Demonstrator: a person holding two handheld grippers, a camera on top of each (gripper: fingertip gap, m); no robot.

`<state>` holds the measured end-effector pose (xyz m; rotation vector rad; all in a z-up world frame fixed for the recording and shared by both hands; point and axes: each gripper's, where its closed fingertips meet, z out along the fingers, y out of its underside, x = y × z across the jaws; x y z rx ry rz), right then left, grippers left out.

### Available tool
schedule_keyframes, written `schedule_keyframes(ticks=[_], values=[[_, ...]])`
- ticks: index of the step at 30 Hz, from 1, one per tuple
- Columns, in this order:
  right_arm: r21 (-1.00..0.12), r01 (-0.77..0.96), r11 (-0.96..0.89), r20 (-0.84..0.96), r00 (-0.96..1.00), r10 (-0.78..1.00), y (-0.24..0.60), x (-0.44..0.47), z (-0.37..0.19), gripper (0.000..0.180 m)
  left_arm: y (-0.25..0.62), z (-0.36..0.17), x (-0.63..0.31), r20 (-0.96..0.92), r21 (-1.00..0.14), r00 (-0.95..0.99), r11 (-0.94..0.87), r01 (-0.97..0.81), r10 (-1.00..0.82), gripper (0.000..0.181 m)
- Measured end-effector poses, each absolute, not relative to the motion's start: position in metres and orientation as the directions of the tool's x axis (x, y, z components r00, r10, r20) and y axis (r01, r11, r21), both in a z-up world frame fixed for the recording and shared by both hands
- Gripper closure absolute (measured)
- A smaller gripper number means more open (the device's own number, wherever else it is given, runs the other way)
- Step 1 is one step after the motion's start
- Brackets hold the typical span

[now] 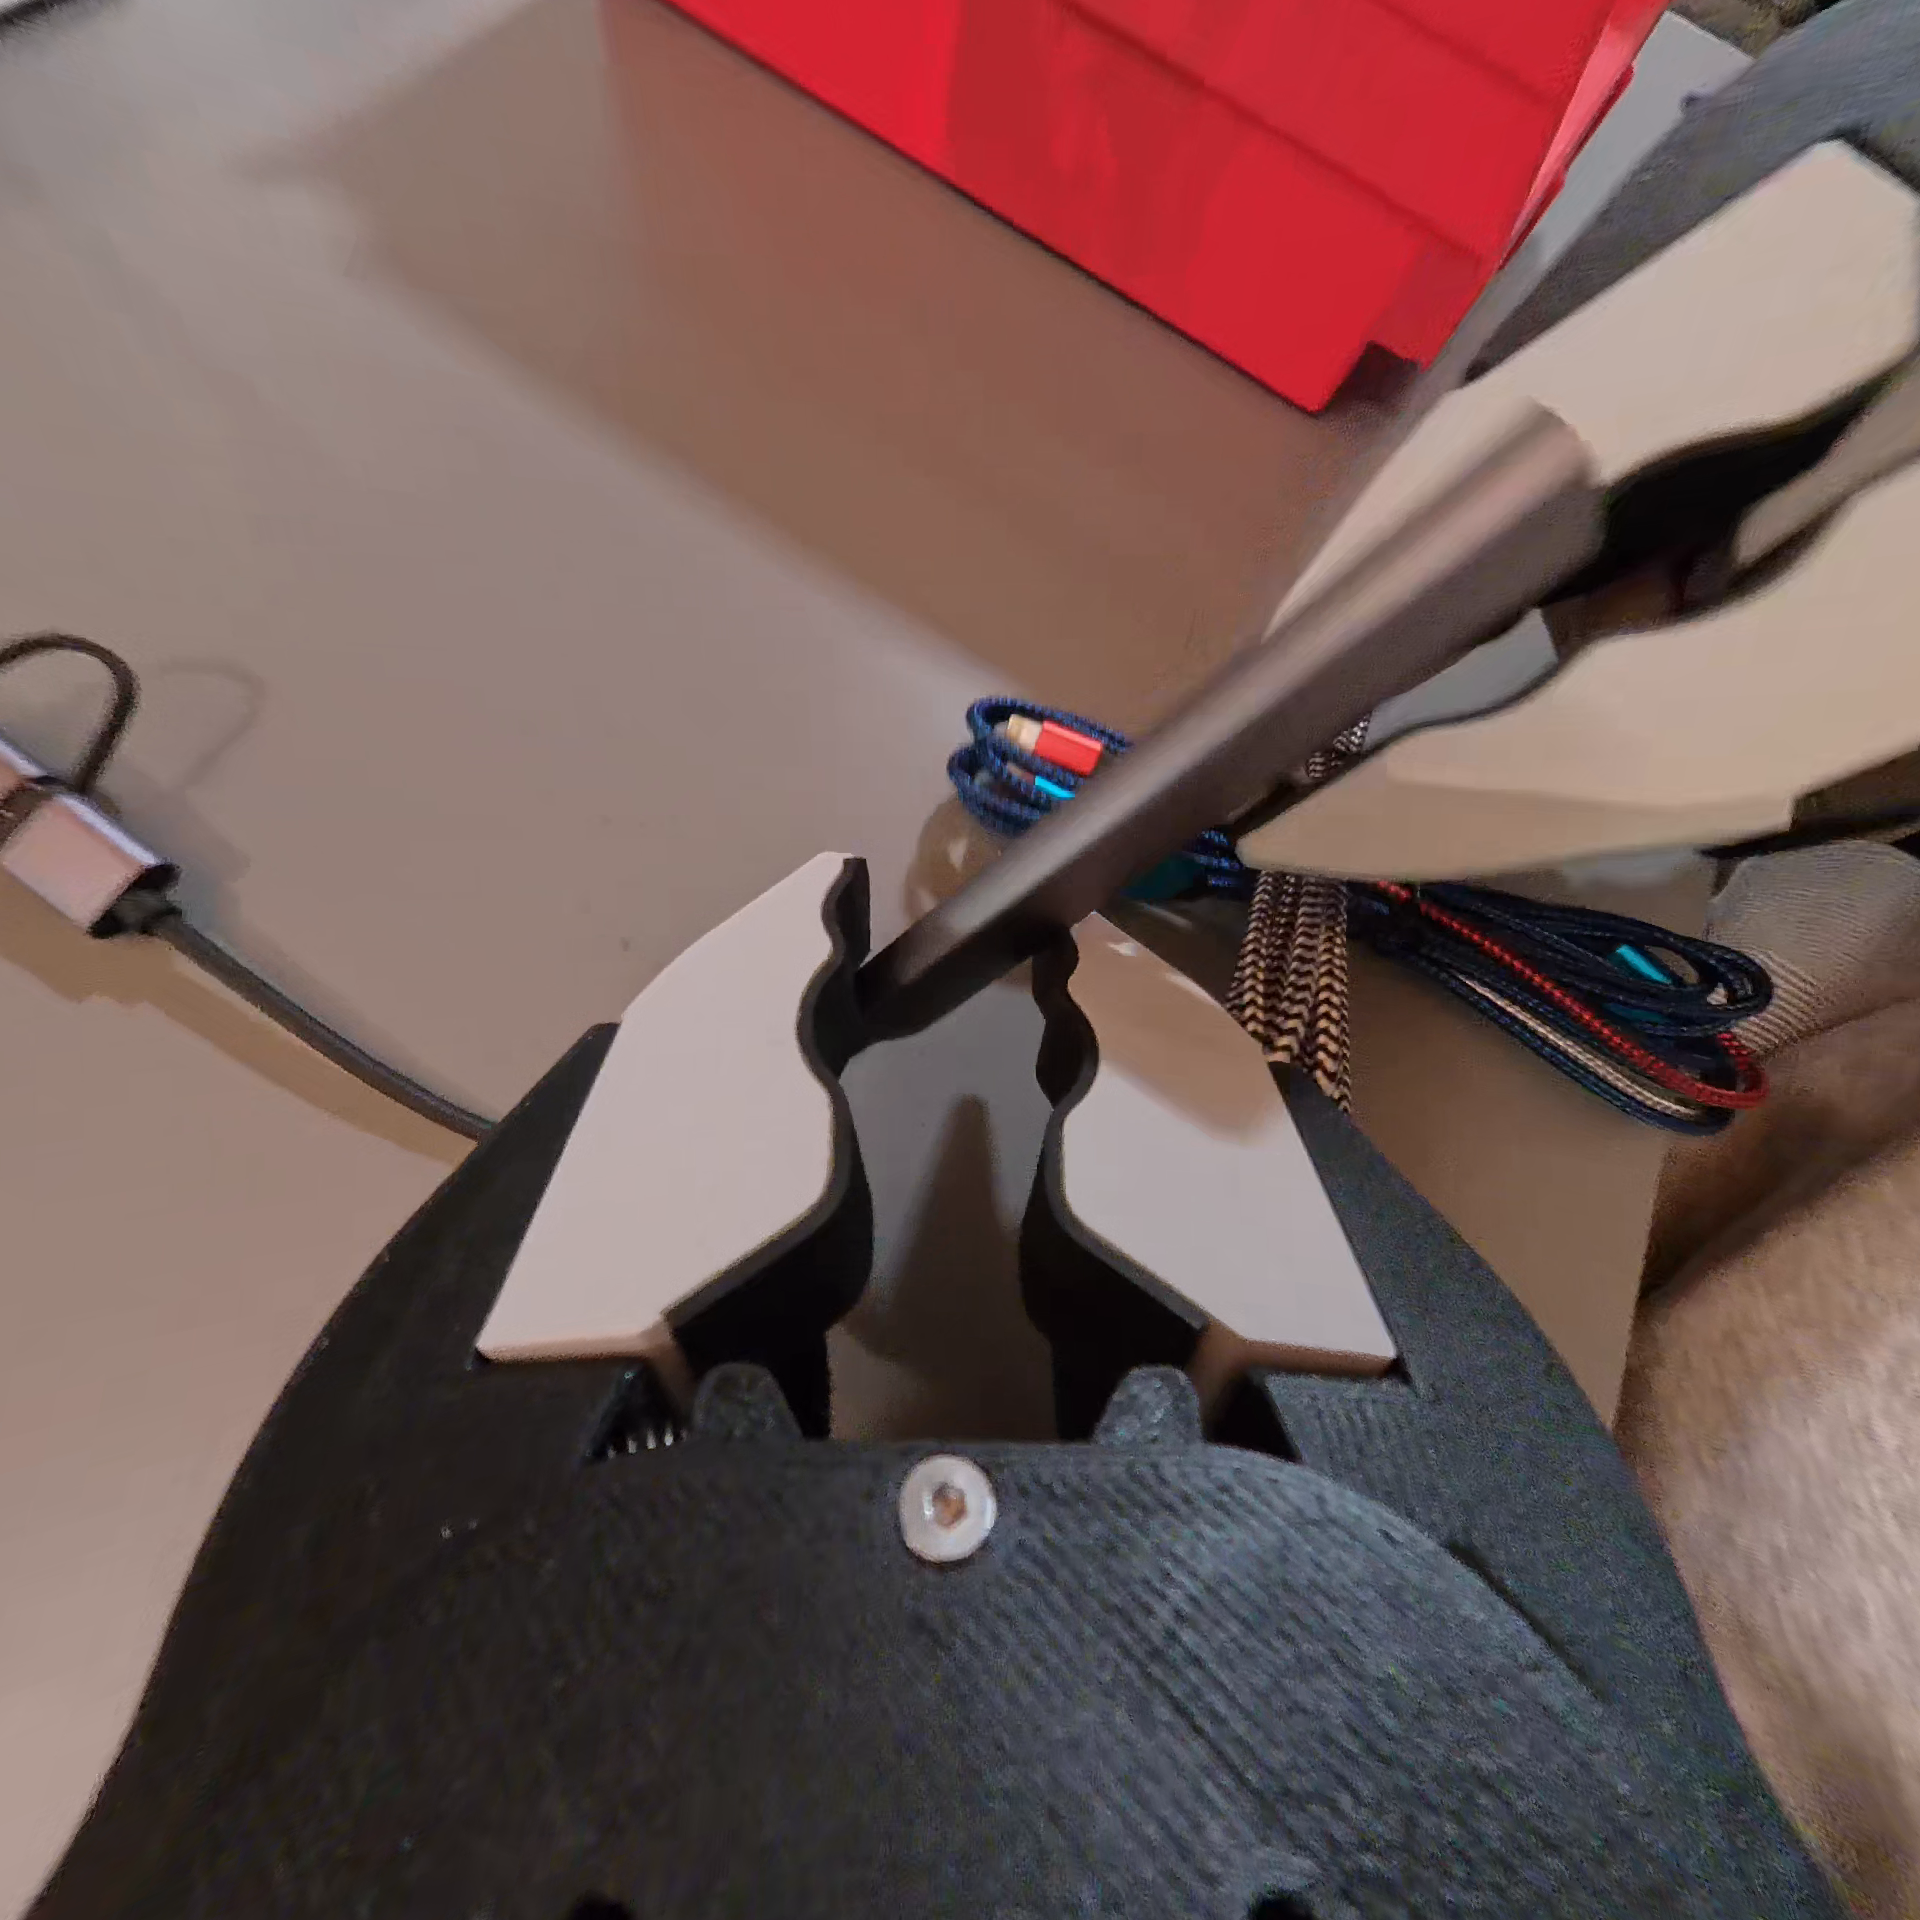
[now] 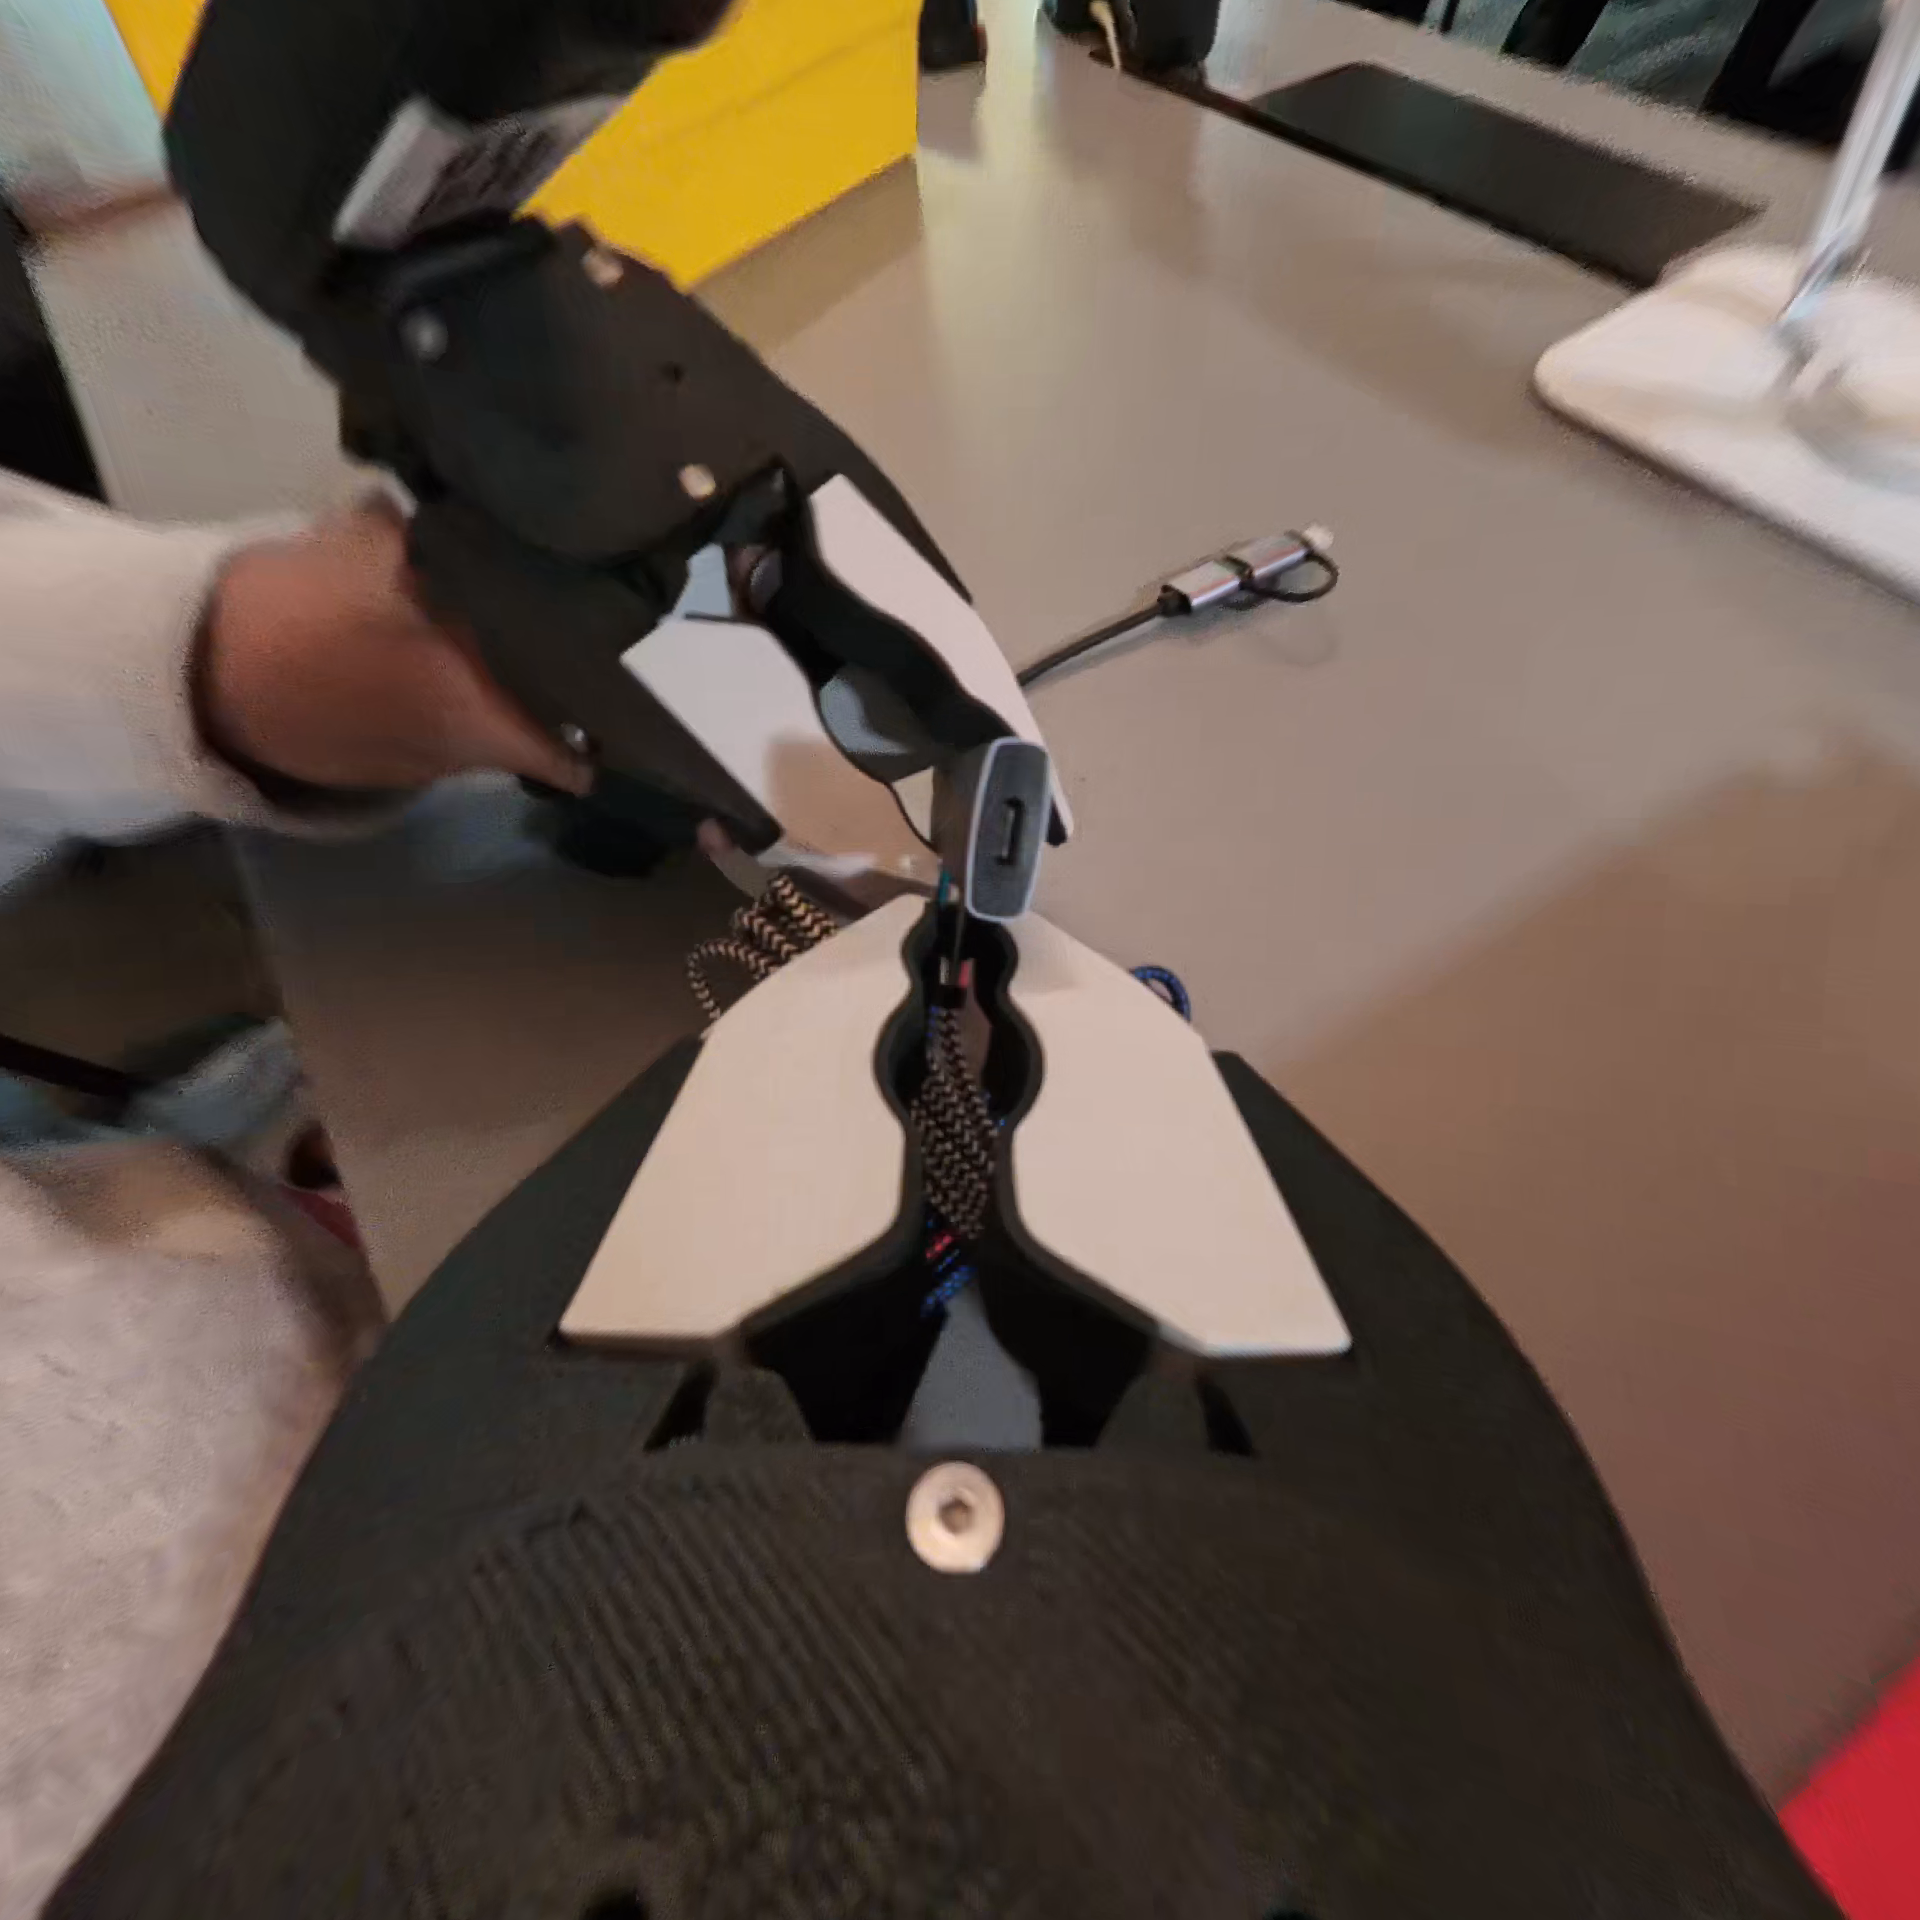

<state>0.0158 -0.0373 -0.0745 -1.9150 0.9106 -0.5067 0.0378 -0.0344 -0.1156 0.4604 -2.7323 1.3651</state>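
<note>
1. The grey adapter [image 1: 1174, 769] was held between both grippers, its long axis running from the left gripper [image 1: 951, 961] to the right gripper [image 2: 961, 935], port end facing the right camera.
2. The left gripper pinched one end; whether the right gripper gripped the other I cannot tell.
3. Braided cables [image 1: 1455, 966] lay just beyond on the beige table [image 1: 520, 520], a red box [image 1: 1195, 156] farther.

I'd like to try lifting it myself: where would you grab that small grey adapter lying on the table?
Pinch the adapter's metal shell across its two long sides, coming straight down from above. It lies flat on the table, and its cable leaves one end, so the sides look free.
</note>
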Motion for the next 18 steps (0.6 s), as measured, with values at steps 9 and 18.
schedule_keyframes(ticks=[9,18], values=[[-0.829,-0.325,-0.455,0.13,0.68,-0.722,-0.036,0.007,-0.078,0.172,-0.03,-0.118,0.03,0.248,-0.746,-0.923,0.55,-0.375,-0.293,0.141],[-0.827,-0.461,-0.321,-0.12,0.703,-0.701,-0.034,-0.001,-0.078,0.172,-0.029,-0.115,0.026,0.236,-0.759,-0.925,0.538,-0.368,-0.299,0.139]])
